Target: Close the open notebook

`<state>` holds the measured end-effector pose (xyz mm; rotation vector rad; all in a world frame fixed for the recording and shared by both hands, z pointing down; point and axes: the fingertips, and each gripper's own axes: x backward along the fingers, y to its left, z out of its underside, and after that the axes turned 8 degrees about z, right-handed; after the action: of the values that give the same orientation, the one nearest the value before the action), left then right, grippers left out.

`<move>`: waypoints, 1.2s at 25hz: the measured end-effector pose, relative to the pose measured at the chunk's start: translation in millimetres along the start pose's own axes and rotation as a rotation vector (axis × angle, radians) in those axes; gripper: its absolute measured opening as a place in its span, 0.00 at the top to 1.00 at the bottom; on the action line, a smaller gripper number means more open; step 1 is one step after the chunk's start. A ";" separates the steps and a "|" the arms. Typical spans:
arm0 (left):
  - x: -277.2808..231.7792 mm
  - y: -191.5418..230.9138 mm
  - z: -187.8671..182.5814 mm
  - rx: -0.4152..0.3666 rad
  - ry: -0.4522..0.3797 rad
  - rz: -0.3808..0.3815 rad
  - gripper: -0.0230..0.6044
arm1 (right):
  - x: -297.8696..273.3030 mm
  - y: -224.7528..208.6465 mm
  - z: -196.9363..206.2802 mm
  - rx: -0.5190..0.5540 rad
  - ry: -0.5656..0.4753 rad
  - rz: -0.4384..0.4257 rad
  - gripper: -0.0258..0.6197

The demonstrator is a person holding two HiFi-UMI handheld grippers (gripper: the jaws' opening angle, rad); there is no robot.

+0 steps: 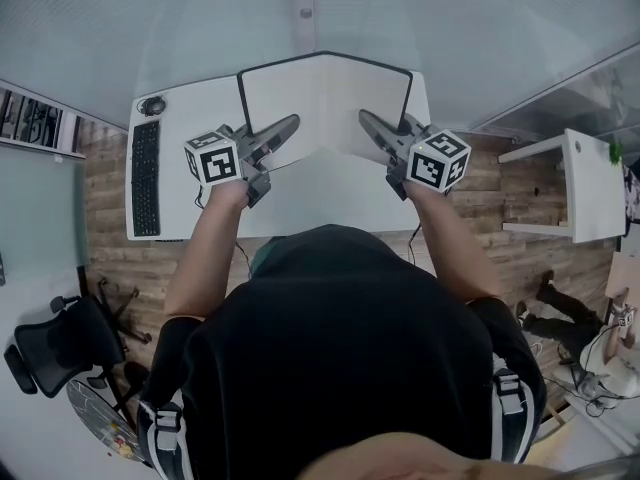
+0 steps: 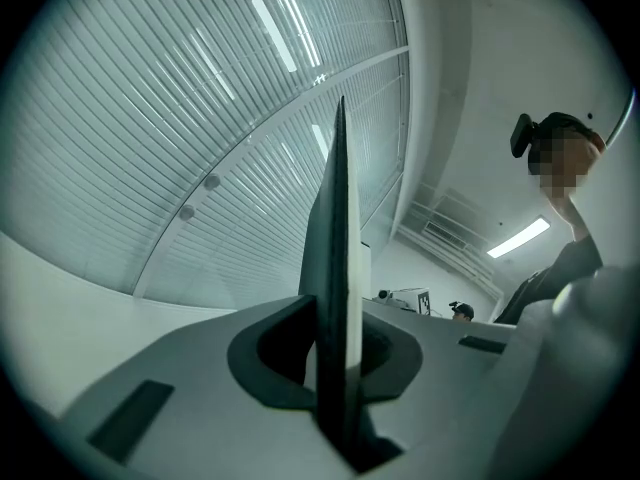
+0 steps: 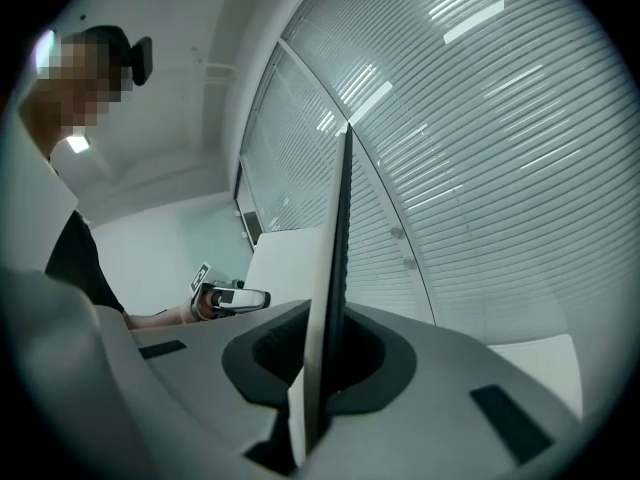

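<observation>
White pages and a black cover make up the notebook (image 1: 325,103), which sits open at the far middle of the table (image 1: 300,203), its two halves tilted up from the spine. The left hand-held gripper (image 1: 287,126) is clamped on the outer edge of the left half, and the right hand-held gripper (image 1: 370,121) on the outer edge of the right half. A keyboard (image 1: 146,178) lies along the table's left side.

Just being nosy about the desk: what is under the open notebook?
Only the white desk shows around the notebook, which the left claw and right claw grip by its sides. Anything directly beneath its pages is covered.
</observation>
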<state>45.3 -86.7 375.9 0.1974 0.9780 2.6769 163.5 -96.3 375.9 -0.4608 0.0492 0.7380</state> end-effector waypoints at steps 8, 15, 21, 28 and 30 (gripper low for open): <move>11.4 24.6 -9.4 0.027 0.018 -0.002 0.89 | -26.8 -2.8 2.5 -0.015 0.010 0.012 0.87; 13.6 41.4 -21.0 0.023 0.026 -0.006 0.89 | -44.6 -9.1 -0.5 -0.022 0.008 0.019 0.87; 25.3 65.9 -24.5 0.056 0.035 -0.022 0.89 | -71.8 -14.7 5.9 -0.045 0.027 0.023 0.87; 37.9 90.0 -23.7 0.088 0.035 -0.045 0.89 | -97.7 -19.8 16.4 -0.056 0.054 0.034 0.87; 41.0 98.1 -24.3 0.096 0.035 -0.052 0.89 | -106.3 -21.8 19.1 -0.063 0.063 0.035 0.87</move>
<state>-20.3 -160.5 422.3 0.1439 1.1080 2.5969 96.7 -170.0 423.1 -0.5439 0.0933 0.7615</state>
